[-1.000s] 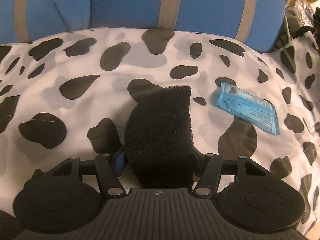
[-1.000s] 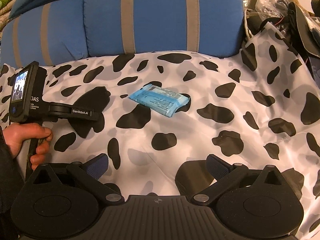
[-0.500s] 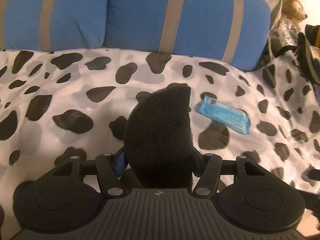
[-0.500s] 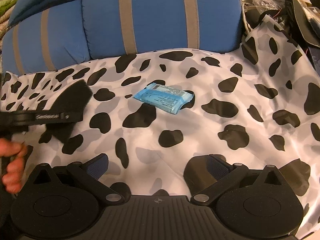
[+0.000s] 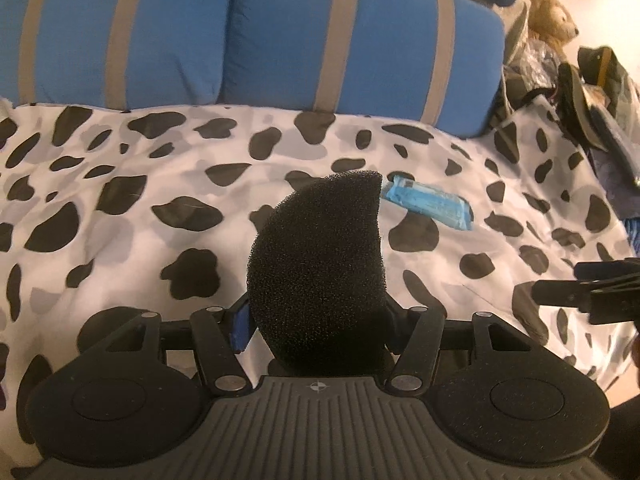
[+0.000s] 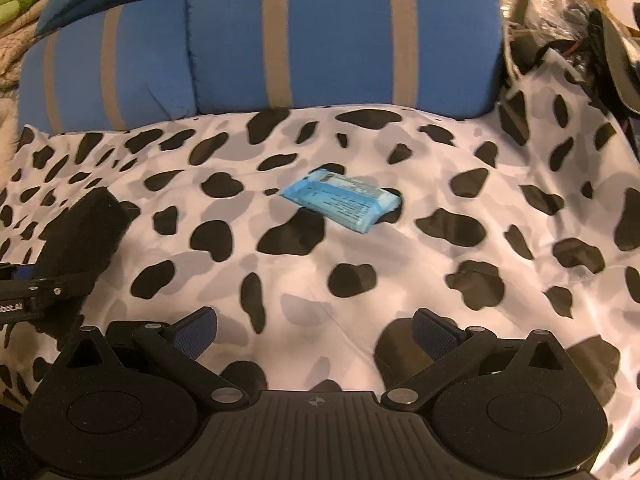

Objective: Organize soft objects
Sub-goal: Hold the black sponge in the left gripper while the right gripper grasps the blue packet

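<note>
Lifted since a second ago, my left gripper clamps the black foam sponge with the blue wipes packet at two o'clock, right gripper open and empty, so placing it seems next.

Support: bed under a white sheet with black and grey cow-like patches, lightly wrinkled | Back edge: two blue cushions with tan stripes standing against it | Lying directly on the sheet: one blue packet, flat, near the middle, askew to the cushions.
</note>
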Tool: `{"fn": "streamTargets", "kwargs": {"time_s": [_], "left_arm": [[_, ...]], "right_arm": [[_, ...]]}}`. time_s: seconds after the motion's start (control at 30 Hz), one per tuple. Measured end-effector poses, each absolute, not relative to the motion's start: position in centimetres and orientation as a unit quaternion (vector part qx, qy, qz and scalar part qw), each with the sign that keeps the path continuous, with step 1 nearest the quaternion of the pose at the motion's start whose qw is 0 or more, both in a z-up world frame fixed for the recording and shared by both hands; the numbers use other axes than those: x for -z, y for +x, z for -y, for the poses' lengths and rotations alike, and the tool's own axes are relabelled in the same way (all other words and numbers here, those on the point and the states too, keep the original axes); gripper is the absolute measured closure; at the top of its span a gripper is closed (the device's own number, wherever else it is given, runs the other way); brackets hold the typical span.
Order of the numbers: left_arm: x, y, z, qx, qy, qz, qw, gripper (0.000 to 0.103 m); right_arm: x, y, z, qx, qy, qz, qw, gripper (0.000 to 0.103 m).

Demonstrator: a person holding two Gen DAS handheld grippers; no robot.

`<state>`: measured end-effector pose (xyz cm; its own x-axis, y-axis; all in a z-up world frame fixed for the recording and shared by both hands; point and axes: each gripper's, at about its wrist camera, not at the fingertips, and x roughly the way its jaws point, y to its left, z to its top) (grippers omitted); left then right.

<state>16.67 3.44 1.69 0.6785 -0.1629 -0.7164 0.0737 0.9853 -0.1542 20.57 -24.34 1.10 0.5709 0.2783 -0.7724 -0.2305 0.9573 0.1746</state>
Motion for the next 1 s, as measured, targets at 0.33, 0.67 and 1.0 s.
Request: {"fn": "streamTargets", "kwargs": {"time_s": [0.33,0.67,1.0], "left_arm": [[-3.1,14.3,-6.0,0.084,-0.077,-0.382,0.917,0.045],[-4.0,14.1,-7.6,0.085,-0.097,-0.386,0.913,0.045],[-3.3,15.1,-6.5,0.106,-0.099,-0.414,0.899,0.045]], "right_arm": [[-0.1,20.9,22.3,-0.145,-0.011,-0.433,0.890,0.000],[2.6,22.8,20.1,-0.171,-0.095,-0.413,0.889,0.000],[4.8,27.9,20.1,-0.180,-0.112,-0.399,0.892,0.000]]}}
